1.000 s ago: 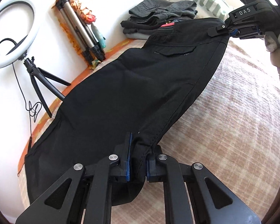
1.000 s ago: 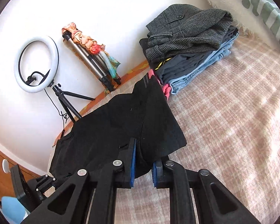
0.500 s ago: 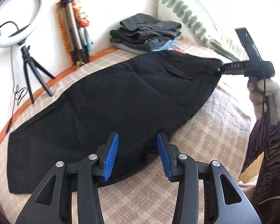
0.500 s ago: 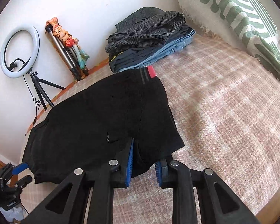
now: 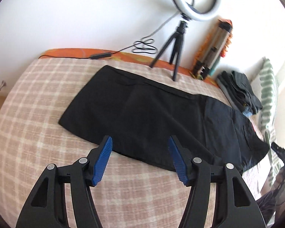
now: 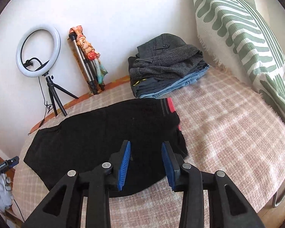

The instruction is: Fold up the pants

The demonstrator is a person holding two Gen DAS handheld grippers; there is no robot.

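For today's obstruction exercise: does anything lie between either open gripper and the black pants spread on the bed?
Nothing visible does. The left gripper and right gripper both hang open right over the near edge of the black pants; the stack of folded clothes sits beyond the waistband.

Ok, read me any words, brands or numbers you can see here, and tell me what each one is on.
No text can be read.
White label on the left gripper, seen in the right wrist view: lettering too small to read.
Yellow mark in the folded clothes stack: too blurred to tell if it is text.
Black pants: red and grey stripes only, no visible print.
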